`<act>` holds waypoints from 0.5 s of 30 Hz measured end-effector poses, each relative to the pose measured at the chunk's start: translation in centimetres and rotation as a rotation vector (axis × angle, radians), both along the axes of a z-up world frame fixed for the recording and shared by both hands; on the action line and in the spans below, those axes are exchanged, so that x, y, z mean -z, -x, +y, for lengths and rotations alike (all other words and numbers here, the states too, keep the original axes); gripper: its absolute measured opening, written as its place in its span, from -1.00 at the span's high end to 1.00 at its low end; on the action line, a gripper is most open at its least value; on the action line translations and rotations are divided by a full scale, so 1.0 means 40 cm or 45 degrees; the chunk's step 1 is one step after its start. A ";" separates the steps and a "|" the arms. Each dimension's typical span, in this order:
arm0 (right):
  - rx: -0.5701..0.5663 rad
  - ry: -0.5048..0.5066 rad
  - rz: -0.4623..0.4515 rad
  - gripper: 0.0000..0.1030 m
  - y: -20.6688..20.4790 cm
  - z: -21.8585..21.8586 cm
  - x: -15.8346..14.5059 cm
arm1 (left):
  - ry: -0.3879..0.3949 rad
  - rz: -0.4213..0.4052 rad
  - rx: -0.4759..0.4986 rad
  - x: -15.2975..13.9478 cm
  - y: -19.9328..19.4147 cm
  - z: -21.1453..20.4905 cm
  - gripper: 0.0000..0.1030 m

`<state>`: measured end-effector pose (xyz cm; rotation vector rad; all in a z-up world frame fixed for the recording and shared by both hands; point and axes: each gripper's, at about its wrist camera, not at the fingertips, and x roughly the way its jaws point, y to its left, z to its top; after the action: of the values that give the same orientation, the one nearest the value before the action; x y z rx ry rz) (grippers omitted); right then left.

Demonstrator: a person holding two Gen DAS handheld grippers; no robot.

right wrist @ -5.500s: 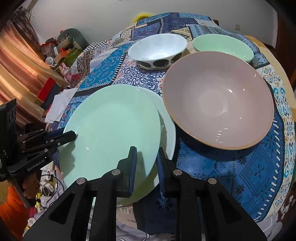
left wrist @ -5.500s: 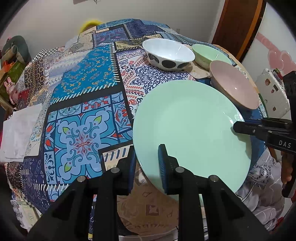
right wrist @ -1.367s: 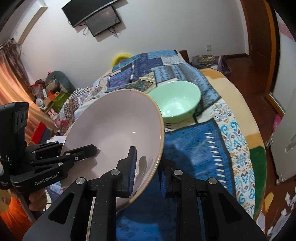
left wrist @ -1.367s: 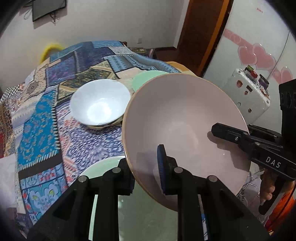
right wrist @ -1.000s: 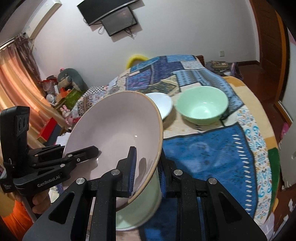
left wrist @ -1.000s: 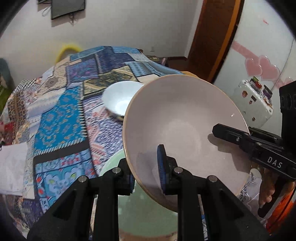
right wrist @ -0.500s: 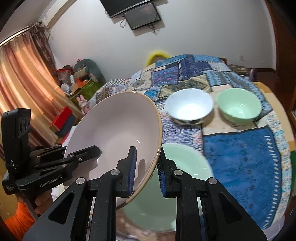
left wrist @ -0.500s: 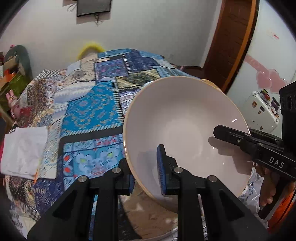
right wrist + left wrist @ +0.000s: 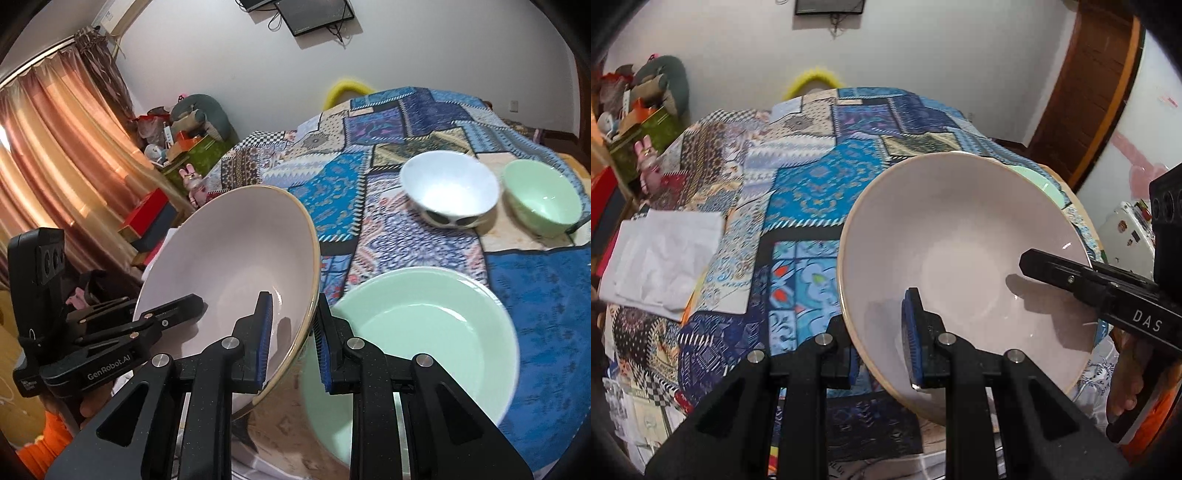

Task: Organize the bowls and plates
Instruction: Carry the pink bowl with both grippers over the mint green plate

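Bowl — the big pink bowl (image 9: 964, 258) — hangs in the air, tilted, carried between both tongs. The left tongs (image 9: 882, 343) are clenched on its near rim, one finger inside the basin and one outside; the right tongs (image 9: 291, 328) grip the opposite edge the same way. Compared with a second and a half ago, the view has swung leftward: the bowl was then over the right part of the bench by the green bowl (image 9: 541, 195), and now it is held over the left part, above the patterned cloth (image 9: 809, 184) and near the white paper (image 9: 661, 254). In the right wrist view the green plate (image 9: 424, 325) now lies uncovered to the right of the bowl, with the white spotted bowl (image 9: 448, 188) and the green bowl beyond it, just beside each other.

My reading: the pink bowl is being moved away from the plate stack rather than set onto it, so plates and bowls look to be sorted apart. The bowl is not yet down — its tilt needs levelling before release.
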<state>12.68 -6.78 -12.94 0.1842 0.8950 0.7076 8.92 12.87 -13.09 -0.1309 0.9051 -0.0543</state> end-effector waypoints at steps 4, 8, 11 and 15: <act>-0.023 0.004 0.043 0.61 -0.001 0.038 0.029 | -0.003 0.032 -0.034 0.031 0.005 0.037 0.60; -0.046 0.027 0.084 0.61 -0.006 0.074 0.060 | -0.005 0.061 -0.059 0.067 0.005 0.068 0.60; -0.057 0.044 0.110 0.61 -0.008 0.096 0.079 | 0.004 0.084 -0.075 0.094 0.005 0.089 0.60; -0.092 0.082 0.142 0.61 -0.016 0.131 0.107 | -0.001 0.099 -0.100 0.121 0.006 0.117 0.60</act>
<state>13.34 -1.53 -17.22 0.1354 1.0337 0.7399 8.69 17.54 -17.91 -0.1686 0.9767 0.0241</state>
